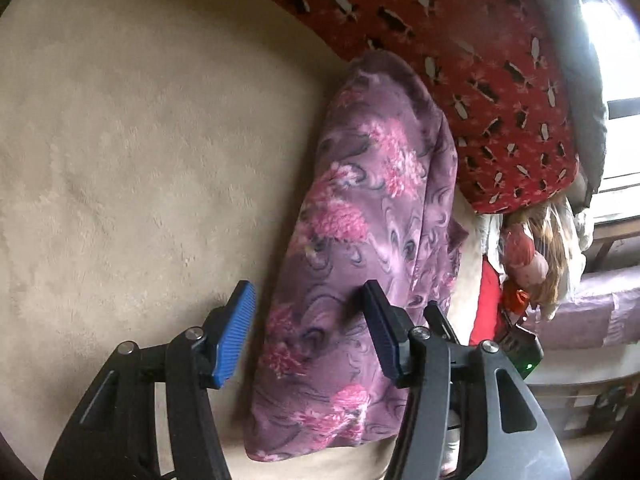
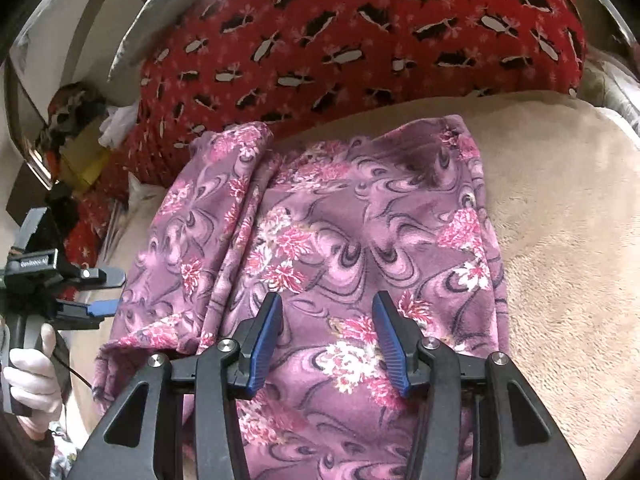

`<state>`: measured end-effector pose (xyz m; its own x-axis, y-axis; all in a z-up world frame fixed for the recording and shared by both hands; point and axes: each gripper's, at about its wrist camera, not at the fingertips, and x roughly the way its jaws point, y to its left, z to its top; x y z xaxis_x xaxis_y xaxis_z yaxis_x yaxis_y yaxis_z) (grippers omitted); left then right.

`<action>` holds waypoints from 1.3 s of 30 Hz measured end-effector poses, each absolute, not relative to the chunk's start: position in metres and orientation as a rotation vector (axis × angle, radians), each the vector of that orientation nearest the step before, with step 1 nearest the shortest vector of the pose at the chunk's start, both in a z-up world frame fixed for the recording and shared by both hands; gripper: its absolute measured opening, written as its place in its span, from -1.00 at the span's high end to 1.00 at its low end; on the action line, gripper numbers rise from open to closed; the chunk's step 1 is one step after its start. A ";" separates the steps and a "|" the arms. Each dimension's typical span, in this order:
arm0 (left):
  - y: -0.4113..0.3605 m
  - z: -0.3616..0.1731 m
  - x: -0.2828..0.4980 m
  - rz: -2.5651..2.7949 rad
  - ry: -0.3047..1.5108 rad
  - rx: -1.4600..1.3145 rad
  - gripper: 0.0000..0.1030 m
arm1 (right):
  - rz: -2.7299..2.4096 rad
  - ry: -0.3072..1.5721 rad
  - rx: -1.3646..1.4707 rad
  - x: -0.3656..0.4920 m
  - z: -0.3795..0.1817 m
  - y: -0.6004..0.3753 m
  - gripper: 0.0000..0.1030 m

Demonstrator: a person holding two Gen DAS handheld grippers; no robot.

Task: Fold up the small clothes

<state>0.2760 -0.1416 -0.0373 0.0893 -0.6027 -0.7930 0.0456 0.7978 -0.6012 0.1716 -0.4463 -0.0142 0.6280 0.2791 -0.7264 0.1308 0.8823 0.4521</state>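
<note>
A purple fleece garment (image 2: 360, 240) with pink flowers lies folded lengthwise on a beige plush surface (image 2: 568, 248). In the right wrist view my right gripper (image 2: 327, 298) hovers open over the garment's near middle, and its blue pads do not press the cloth. My left gripper (image 2: 110, 292), held by a white-gloved hand (image 2: 32, 376), stands at the garment's left edge. In the left wrist view the left gripper (image 1: 308, 288) is open and straddles the long edge of the garment (image 1: 372, 184). One finger is over the beige surface (image 1: 120, 140) and the other over the cloth.
A red blanket with a penguin pattern (image 2: 360, 40) is heaped right behind the garment. Clutter of cloth, boxes and a doll (image 1: 528, 256) lies past the bed's side. A black device with a green light (image 1: 524, 352) sits near the left gripper's right finger.
</note>
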 end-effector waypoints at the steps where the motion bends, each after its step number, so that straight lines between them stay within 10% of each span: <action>1: -0.142 -0.038 0.276 -0.519 1.412 -0.492 -0.05 | 0.084 0.903 0.498 0.171 -0.014 -0.446 0.05; 22: -0.134 -0.059 0.289 -0.531 1.423 -0.547 -0.19 | 0.260 0.921 0.551 0.219 0.005 -0.379 -0.15; 27: -0.133 -0.057 0.286 -0.522 1.426 -0.548 -0.19 | 0.268 0.899 0.341 0.217 0.019 -0.347 0.72; 39: -0.195 -0.027 0.258 -0.564 1.365 -0.332 -0.19 | 0.156 0.798 0.418 0.162 0.048 -0.448 0.76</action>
